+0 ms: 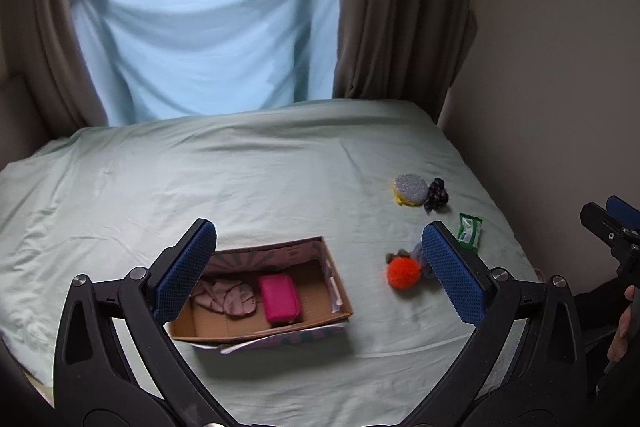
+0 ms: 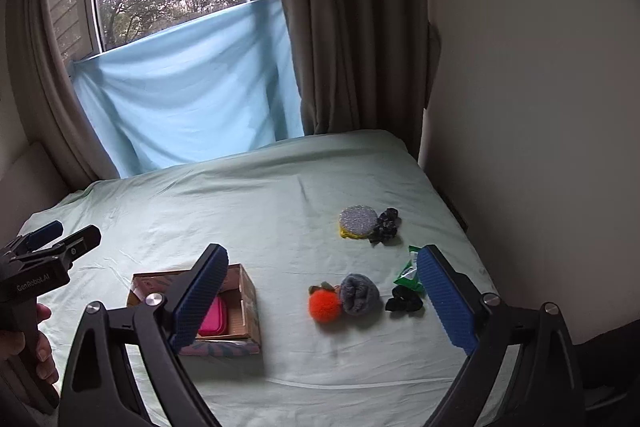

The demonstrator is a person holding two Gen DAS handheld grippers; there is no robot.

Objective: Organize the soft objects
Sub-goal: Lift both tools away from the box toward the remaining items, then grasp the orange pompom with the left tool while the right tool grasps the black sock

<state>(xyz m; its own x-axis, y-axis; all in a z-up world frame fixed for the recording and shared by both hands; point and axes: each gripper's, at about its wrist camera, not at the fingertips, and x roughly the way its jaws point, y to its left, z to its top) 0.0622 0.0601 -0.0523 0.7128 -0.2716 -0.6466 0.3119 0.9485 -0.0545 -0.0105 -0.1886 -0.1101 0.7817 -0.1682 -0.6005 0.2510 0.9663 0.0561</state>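
Observation:
An open cardboard box (image 1: 338, 291) (image 2: 250, 291) lies on the bed and holds a pink pouch (image 1: 279, 298) (image 2: 214, 319) and a pale pink cloth (image 1: 228, 297). To its right lie an orange pom-pom (image 1: 403, 273) (image 2: 325, 306), a grey rolled sock (image 2: 360, 293), a black scrunchie (image 2: 404, 303), a green packet (image 1: 470, 230) (image 2: 406, 277), a round grey-and-yellow sponge (image 1: 410, 189) (image 2: 357, 221) and a dark patterned scrunchie (image 1: 437, 194) (image 2: 385, 224). My left gripper (image 1: 320, 269) is open and empty above the box. My right gripper (image 2: 324, 291) is open and empty above the pom-pom and sock.
The bed has a pale green sheet (image 1: 260, 179) (image 2: 260, 195). A light blue cloth (image 1: 208, 39) hangs below the window, with brown curtains (image 1: 400, 7) at both sides. A beige wall (image 2: 540, 87) runs along the bed's right edge.

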